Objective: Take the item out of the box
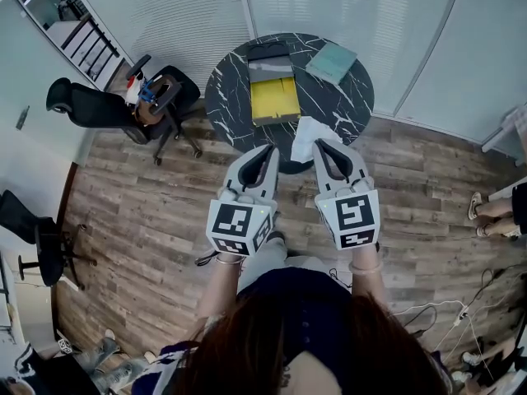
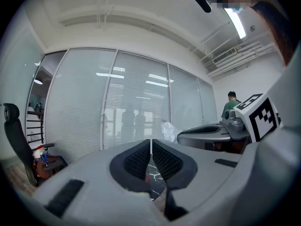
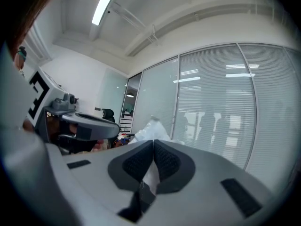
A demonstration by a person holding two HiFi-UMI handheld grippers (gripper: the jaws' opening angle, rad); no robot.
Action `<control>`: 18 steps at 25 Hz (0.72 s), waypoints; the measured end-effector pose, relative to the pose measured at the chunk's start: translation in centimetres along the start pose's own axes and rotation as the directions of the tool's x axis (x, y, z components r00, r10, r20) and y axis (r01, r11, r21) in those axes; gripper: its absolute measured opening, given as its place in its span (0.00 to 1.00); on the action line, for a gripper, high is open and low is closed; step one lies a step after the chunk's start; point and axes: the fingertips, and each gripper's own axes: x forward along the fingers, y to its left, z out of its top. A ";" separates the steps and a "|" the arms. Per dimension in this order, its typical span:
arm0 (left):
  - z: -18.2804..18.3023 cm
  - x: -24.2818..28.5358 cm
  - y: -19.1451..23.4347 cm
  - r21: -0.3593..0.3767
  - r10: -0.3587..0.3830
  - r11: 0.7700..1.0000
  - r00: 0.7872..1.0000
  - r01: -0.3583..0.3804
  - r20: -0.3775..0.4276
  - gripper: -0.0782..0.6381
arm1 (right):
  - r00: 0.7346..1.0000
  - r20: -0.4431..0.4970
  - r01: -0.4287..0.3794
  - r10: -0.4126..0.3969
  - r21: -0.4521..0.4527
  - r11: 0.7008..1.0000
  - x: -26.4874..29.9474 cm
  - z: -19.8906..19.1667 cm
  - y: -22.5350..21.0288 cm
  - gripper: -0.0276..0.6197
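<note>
Honestly, nothing readable showed up anywhere: no words, numbers or brand names I could make out. The closest things to signs were the black-and-white square markers on the cube [image 1: 239, 225] of the left gripper [image 1: 269, 149] and the cube [image 1: 356, 218] of the right gripper [image 1: 320, 144]. Those were just blocky patterns, not letters. The yellow box [image 1: 275, 99] and the teal pad [image 1: 332, 62] on the surface [image 1: 230, 97] were too small in the head view to tell if they carried any print.

I read a black table [image 1: 235, 97], veined white. On it: yellow box [image 1: 274, 99], teal pad [image 1: 332, 62]. At its near edge: white bag [image 1: 306, 135].
</note>
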 end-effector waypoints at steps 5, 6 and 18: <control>0.1 0.5 0.9 -0.004 0.004 1.000 1.000 -0.004 -0.002 0.15 | 1.000 0.009 -0.002 0.002 0.001 1.000 0.6 0.4 0.0 0.08; 0.1 0.6 1.1 -0.005 0.005 1.000 1.000 -0.005 -0.003 0.15 | 1.000 0.007 -0.001 0.001 0.002 1.000 0.7 0.4 -0.1 0.08; -0.1 1.2 2.5 -0.010 -0.001 1.000 1.000 0.001 -0.012 0.15 | 1.000 -0.011 0.001 -0.001 0.005 1.000 2.0 0.0 0.1 0.08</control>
